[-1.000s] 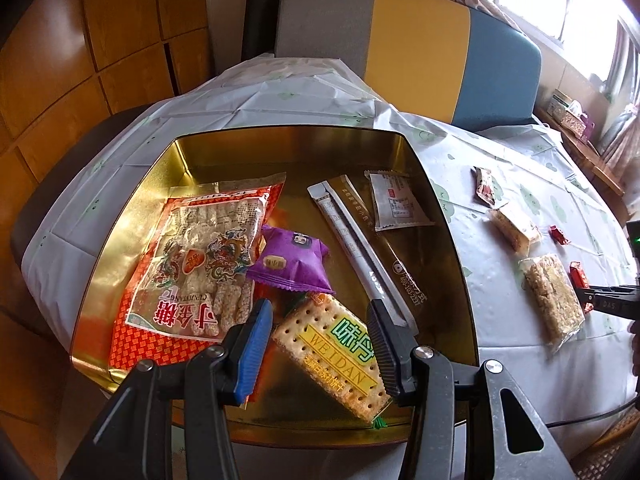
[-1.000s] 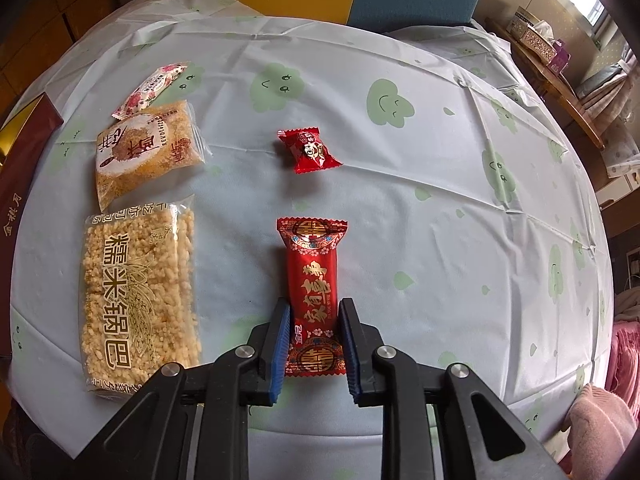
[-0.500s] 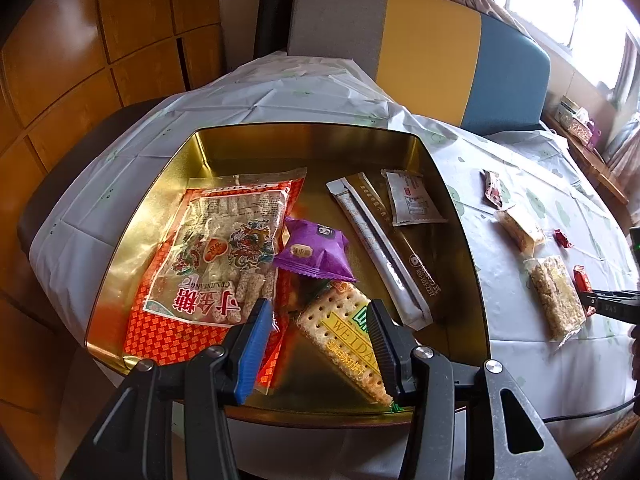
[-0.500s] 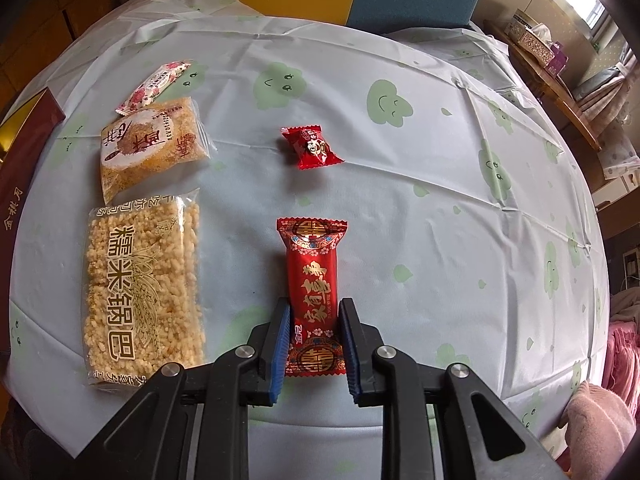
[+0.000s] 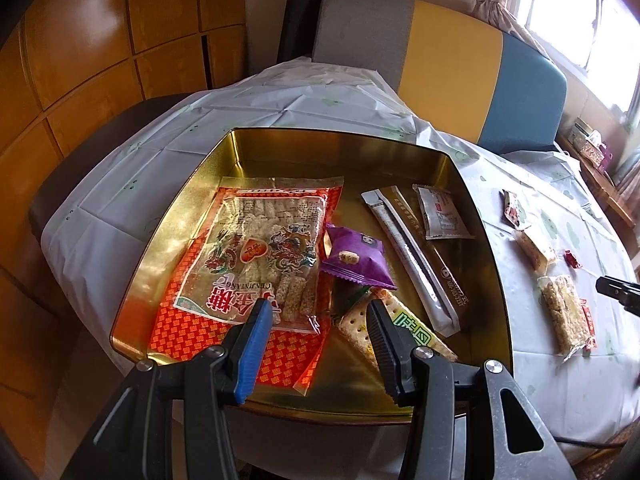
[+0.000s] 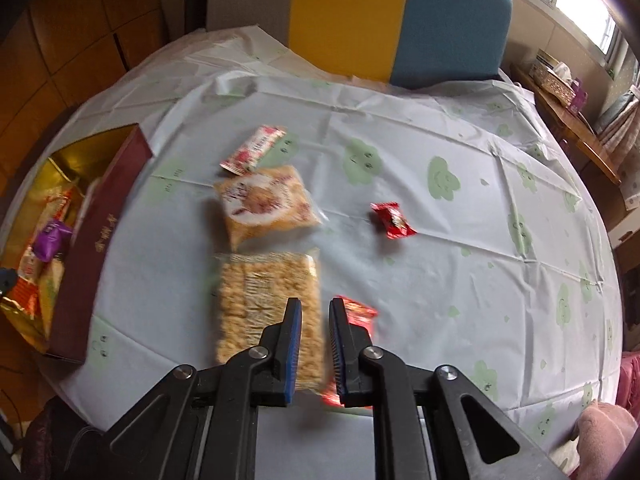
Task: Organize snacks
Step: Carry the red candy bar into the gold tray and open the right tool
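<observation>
My left gripper hangs open over the near end of the gold tin, with nothing between its fingers. Below it lie a green cracker pack, a large red candy pack and a purple pack. My right gripper is above the tablecloth, its jaws closing to a narrow gap that holds nothing. The red bar snack shows blurred behind the right finger, off to its right. Through the gap I see the rice cake pack.
A round cracker pack, a pink sachet and a small red candy lie on the cloth. The tin's maroon wall stands at the left. Long stick packs and a white sachet lie in the tin. A striped chair stands behind the table.
My right gripper rose and swung left, and its jaws narrowed. The red bar left the gap and now sits beside the right finger. My left gripper drew back a little from the tin.
</observation>
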A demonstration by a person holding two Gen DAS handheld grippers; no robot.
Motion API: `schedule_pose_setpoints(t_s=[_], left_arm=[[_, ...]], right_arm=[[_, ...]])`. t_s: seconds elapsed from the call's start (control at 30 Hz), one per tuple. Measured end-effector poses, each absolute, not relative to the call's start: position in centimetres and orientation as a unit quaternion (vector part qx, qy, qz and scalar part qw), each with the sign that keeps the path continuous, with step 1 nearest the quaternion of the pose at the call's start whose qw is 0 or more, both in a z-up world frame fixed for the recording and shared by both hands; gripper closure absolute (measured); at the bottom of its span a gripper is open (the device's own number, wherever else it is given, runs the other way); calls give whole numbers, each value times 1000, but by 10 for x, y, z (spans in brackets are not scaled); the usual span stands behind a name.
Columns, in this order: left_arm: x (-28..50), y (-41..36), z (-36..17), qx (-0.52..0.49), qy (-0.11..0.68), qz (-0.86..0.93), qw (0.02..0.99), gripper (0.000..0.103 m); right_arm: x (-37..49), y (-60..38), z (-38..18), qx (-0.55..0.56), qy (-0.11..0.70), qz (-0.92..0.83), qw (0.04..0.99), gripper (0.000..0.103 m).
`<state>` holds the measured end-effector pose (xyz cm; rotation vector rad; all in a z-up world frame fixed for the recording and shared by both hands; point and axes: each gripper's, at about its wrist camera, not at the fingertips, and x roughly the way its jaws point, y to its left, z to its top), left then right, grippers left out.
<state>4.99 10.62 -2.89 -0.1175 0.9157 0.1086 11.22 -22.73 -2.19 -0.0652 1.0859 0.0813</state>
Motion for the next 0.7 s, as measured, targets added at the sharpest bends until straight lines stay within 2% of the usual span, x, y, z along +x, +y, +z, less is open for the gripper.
schedule_pose_setpoints(t_s=[0.13, 0.3, 0.33, 0.43, 0.7], left_arm=[[46, 113, -28, -64, 440, 54, 894, 53], [46, 116, -30, -68, 440, 58, 894, 53], [46, 117, -31, -70, 441, 57, 893, 53], [47, 113, -33, -66, 444, 52, 892, 53], [47, 108, -32, -59, 444, 48, 893, 53]], right_arm=[[116, -190, -8, -66, 495, 64, 864, 89], [124, -224, -5, -30, 499, 26, 866, 88], [126, -237, -8, -17, 508, 17, 861, 82], [127, -264, -27, 9, 537, -1, 843, 75], [126, -280, -87, -1, 606, -27, 795, 74]])
